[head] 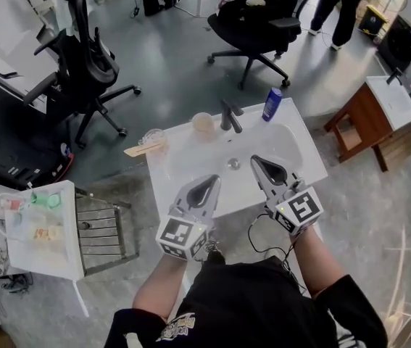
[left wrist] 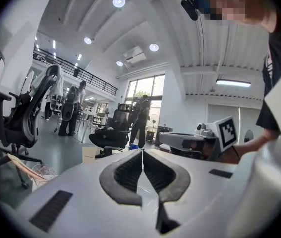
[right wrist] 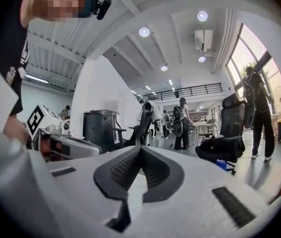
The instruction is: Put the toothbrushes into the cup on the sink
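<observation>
while beige cup (head: pixel 204 124) stands, sink (head: pixel 167 174) back rim

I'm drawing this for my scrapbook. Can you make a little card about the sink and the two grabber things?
place: white sink, office chair behind it
back edge of the sink: faucet, blue bottle, tan cup
left corner of the sink: clear cup, with a tan stick by it, perhaps a toothbrush
left hand-held gripper: shut, empty, over the sink
right hand-held gripper: shut, empty, over the sink
</observation>
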Motion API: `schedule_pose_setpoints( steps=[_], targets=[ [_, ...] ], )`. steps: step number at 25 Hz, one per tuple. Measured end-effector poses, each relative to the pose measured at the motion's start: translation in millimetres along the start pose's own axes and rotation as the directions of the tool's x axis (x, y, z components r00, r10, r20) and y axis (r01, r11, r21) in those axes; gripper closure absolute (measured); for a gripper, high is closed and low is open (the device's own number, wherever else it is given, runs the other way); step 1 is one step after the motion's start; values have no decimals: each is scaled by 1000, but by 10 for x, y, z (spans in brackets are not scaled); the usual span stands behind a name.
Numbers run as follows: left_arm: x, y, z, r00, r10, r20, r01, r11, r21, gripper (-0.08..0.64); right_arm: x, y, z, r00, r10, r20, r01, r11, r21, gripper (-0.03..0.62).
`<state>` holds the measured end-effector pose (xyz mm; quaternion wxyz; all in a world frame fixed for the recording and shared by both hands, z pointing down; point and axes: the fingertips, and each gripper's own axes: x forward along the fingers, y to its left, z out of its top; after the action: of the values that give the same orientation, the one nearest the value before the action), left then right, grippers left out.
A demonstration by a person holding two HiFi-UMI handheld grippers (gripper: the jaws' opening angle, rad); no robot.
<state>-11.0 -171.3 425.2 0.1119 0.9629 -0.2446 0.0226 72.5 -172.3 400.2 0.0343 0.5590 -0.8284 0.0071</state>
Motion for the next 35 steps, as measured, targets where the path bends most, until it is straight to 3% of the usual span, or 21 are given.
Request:
schedule_pose_setpoints(
  steps=[8, 13, 18, 23, 26, 31, 35],
  targets=[
    [157, -1058, -183, 986, 166, 28, -167, 985, 36, 551, -961, -231, -34, 982, 178, 65, -178, 984, 3, 586],
    [17, -1791, -324, 955, 290, 57, -292, 956, 25, 551, -1645, -175, -9, 953, 294, 74, -293, 956, -18, 586],
    [-196, -2390, -337, 928, 367, 67, -370, 929, 33, 551, -2155, -86, 11, 931, 357, 73, -358, 934, 3, 586],
    [-607, -2534, -262, 884, 457, 99, -461, 887, 28, 551, -2388, 290, 59, 906, 417, 75, -418, 908, 0, 586],
    [-830, -2551, -223, 871, 479, 107, -485, 874, 34, 551, -2418, 514, 83, 901, 426, 76, -428, 904, 9, 586],
    [-1256, -2484, -267, 865, 494, 83, -499, 866, 40, 552, -2447, 957, 98, 906, 415, 81, -418, 908, 30, 586],
    [-1488, -2407, -315, 882, 467, 68, -470, 882, 38, 554, -2477, 1176, 57, 926, 369, 74, -372, 927, 37, 586]
  ],
)
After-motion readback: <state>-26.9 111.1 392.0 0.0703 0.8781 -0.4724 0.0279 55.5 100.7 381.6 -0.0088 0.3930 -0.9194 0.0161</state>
